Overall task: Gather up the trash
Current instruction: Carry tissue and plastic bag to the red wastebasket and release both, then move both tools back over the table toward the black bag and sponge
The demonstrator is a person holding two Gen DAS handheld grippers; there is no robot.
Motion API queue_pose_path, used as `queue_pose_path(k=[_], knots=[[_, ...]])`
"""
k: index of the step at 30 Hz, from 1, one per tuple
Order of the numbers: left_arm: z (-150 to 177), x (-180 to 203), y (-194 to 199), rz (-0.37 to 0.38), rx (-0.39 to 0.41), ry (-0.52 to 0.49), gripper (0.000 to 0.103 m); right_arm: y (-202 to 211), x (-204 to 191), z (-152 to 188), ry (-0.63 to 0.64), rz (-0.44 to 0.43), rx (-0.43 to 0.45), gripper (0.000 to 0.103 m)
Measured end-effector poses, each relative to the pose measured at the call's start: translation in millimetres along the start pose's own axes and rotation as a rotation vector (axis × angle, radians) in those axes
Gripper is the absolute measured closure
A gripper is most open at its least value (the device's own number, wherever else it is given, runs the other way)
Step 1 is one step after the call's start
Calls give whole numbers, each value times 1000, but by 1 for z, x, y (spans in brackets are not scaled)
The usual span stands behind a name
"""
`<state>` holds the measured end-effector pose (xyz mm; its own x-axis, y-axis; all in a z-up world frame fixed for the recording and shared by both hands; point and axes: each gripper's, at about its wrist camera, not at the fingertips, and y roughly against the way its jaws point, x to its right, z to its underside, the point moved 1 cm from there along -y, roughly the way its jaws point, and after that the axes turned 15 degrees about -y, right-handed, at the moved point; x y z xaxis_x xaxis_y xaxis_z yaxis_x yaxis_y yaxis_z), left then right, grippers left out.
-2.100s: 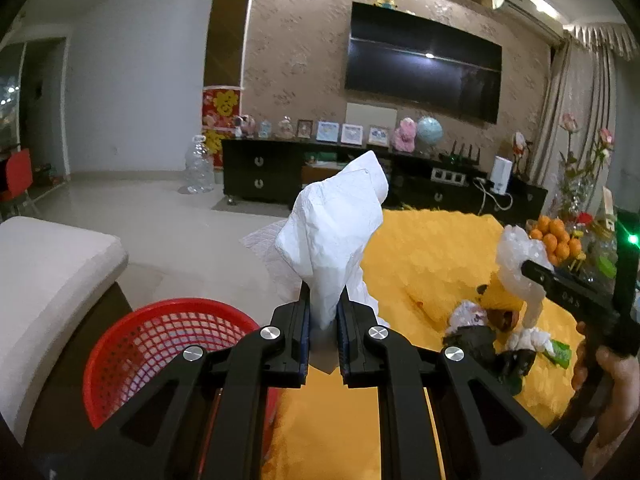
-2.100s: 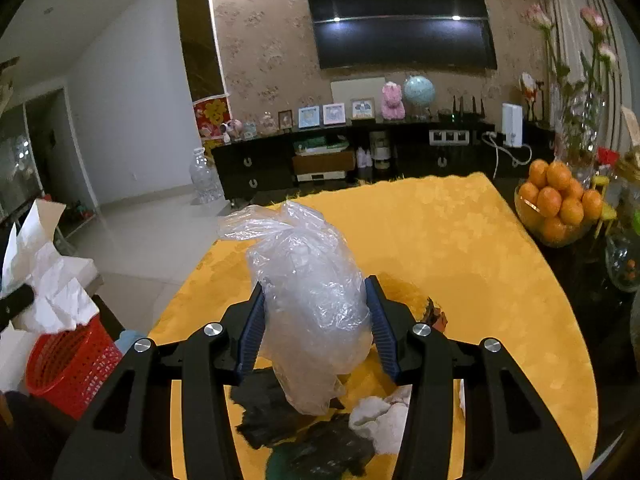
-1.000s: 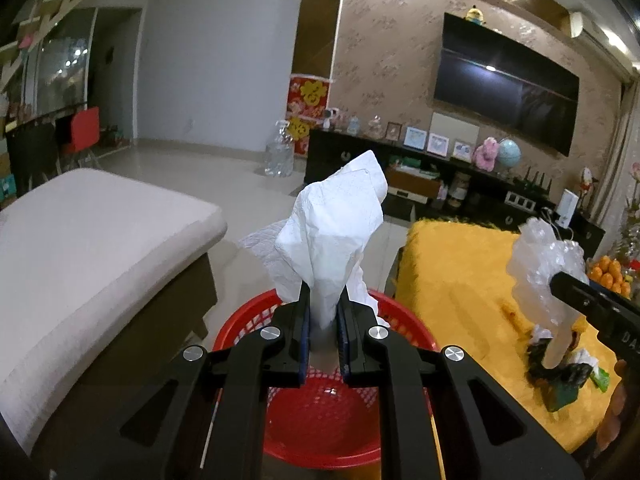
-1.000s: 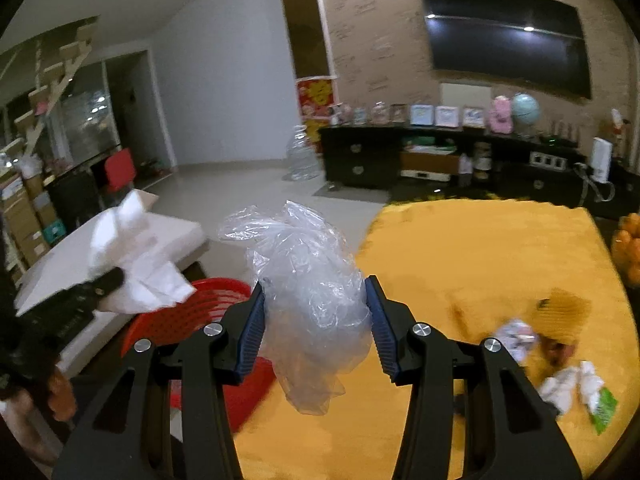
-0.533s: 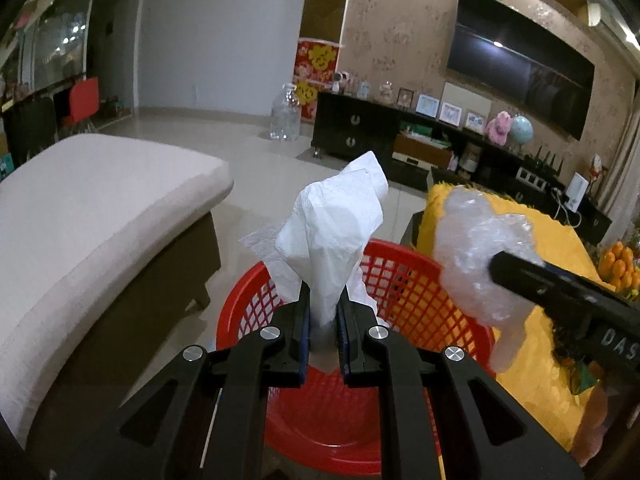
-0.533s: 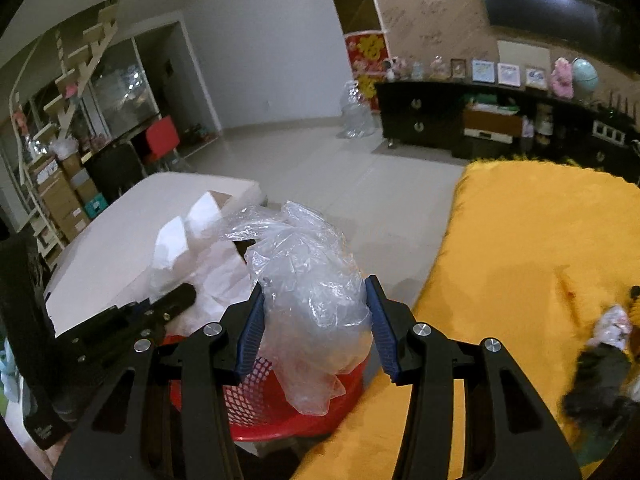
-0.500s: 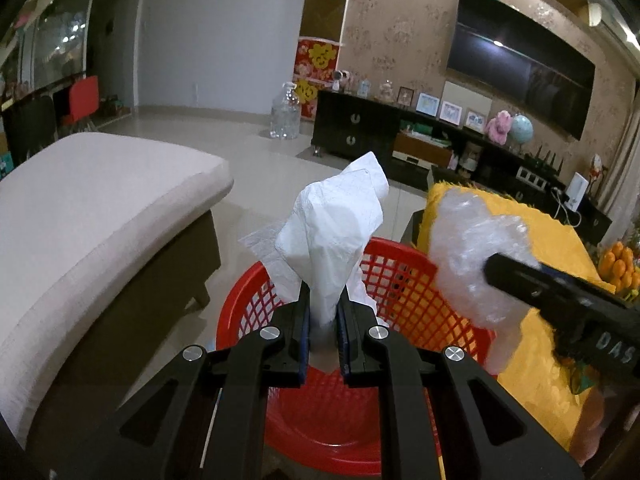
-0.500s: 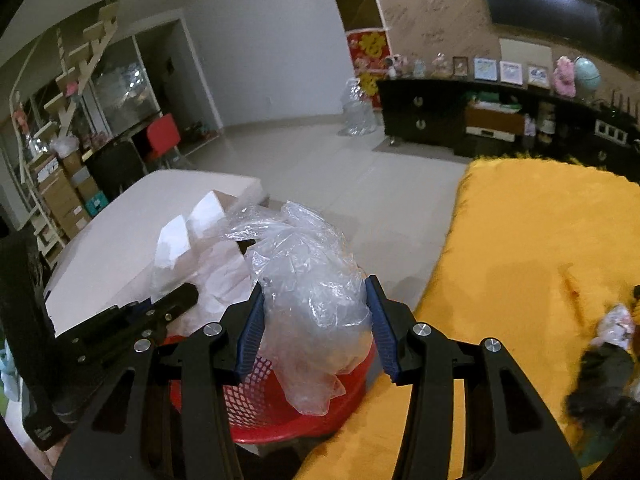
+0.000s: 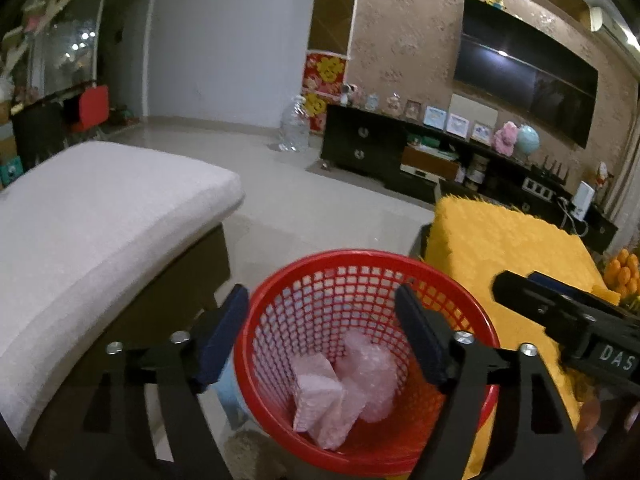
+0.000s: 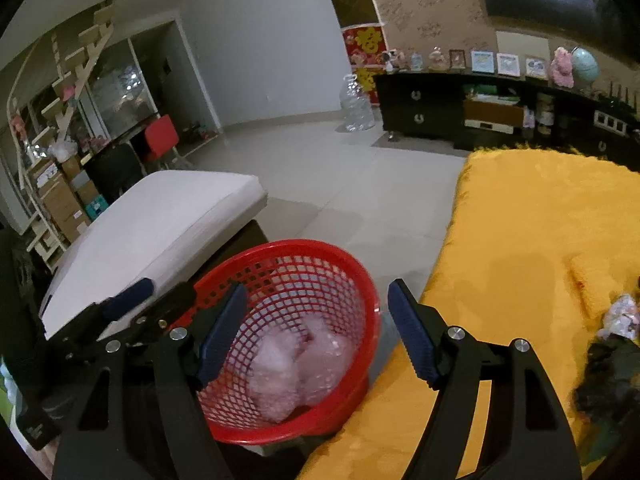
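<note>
A red mesh basket [image 9: 320, 272] [image 10: 360, 280] stands on the floor beside the yellow-covered table [image 9: 500, 240] [image 10: 540, 240]. Inside it lie a white tissue wad [image 9: 316, 392] [image 10: 272, 372] and a crumpled clear plastic bag [image 9: 370, 372] [image 10: 324, 356]. My left gripper [image 9: 320, 332] hovers over the basket, its jaws opening with nothing between them. My right gripper [image 10: 316, 328] also hangs above the basket, jaws opening and empty. In the left wrist view the right gripper's body [image 9: 568, 320] reaches in from the right. More trash [image 10: 612, 344] lies on the table at the right edge.
A white cushioned bench [image 9: 92, 216] [image 10: 160, 220] stands left of the basket. Tiled floor [image 9: 300, 200] stretches to a dark TV cabinet [image 9: 380, 144] and a water jug [image 9: 294, 130]. A bowl of oranges [image 9: 624, 268] sits at the table's far right.
Both grippers have opened over the basket. The tissue has dropped from the left one and the plastic bag from the right one; both now lie in the basket.
</note>
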<state>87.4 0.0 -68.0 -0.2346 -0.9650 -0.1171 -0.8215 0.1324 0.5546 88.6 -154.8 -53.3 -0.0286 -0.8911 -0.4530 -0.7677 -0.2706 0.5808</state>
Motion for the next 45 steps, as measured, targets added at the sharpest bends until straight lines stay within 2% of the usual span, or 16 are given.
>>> queue_pose_path(k=[6,12,17,21,28,32,34,40,45], knots=[[-3,-2,8,-18,33,20,20,16,7,6,29,45,46,31],[-6,2,15,-22,76,7,14,31,20,9,30,94,90,26],[-5,13,21,-25,109,-19,13,50,39,12,0,141,146,15],[-7,19,25,3,142,-26,11,72,58,15,-8,184,183,14],[-5,32,31,66,184,-24,9,123,110,30,8,348,258,13],[-7,48,35,94,193,-47,8,152,152,39,-26,451,291,12],[-6,55,36,104,195,-58,8,165,176,42,-74,493,313,7],[-9,83,33,138,183,-99,8,182,216,45,-172,565,354,7],[-5,112,27,179,144,-147,8,186,243,52,-240,581,344,7]])
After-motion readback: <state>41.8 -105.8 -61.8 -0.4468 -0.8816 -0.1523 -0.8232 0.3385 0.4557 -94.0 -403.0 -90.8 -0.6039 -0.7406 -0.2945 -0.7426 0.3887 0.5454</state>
